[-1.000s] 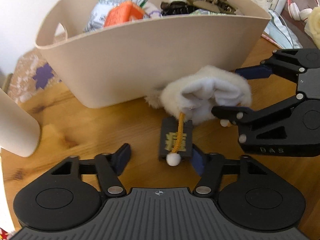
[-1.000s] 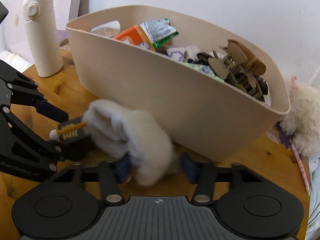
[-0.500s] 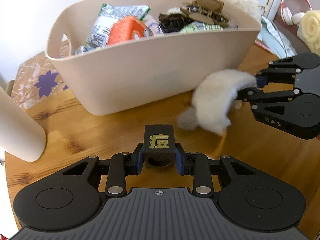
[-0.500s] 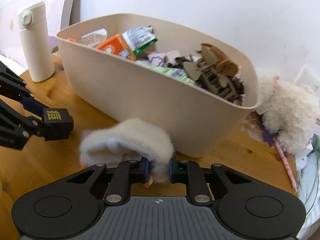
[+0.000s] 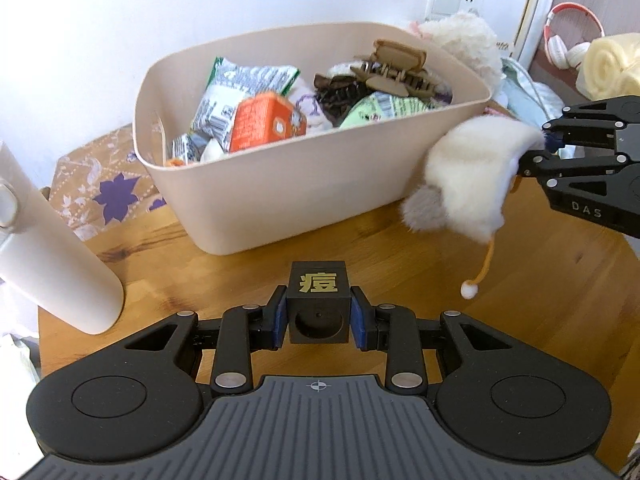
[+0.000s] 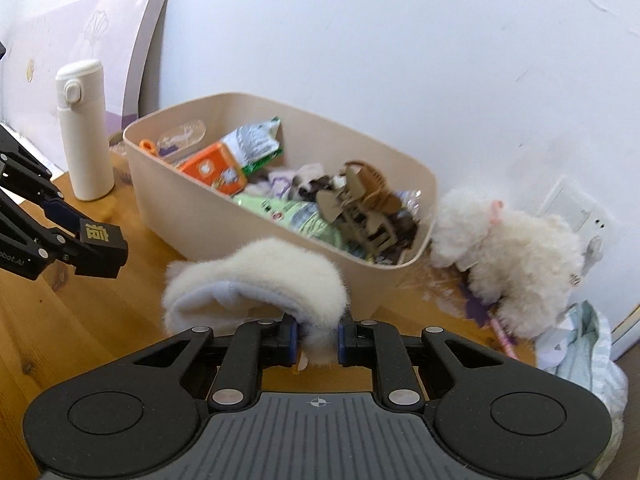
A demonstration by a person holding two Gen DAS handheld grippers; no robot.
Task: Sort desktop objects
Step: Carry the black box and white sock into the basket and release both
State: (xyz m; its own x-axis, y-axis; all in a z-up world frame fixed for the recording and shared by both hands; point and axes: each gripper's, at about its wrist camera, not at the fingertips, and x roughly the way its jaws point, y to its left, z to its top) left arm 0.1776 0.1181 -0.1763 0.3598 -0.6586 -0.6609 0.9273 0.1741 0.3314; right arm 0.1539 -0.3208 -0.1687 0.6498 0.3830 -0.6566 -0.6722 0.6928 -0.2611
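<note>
left wrist view: the left gripper (image 5: 318,316) is clamped on a black cube (image 5: 318,304) with a gold character, held above the tabletop (image 5: 400,264) in front of the beige bin (image 5: 304,176). the right gripper (image 5: 536,152) comes in from the right edge, pinching a fluffy white hat (image 5: 468,176) by its rim, cord dangling.

right wrist view: the right gripper's jaws are narrow on the hat (image 6: 256,284), just before the bin's near wall (image 6: 192,216). the step looks like carrying both items to the bin; next, lift over the rim and let go. the bin's bottom is hidden under clutter.
</note>
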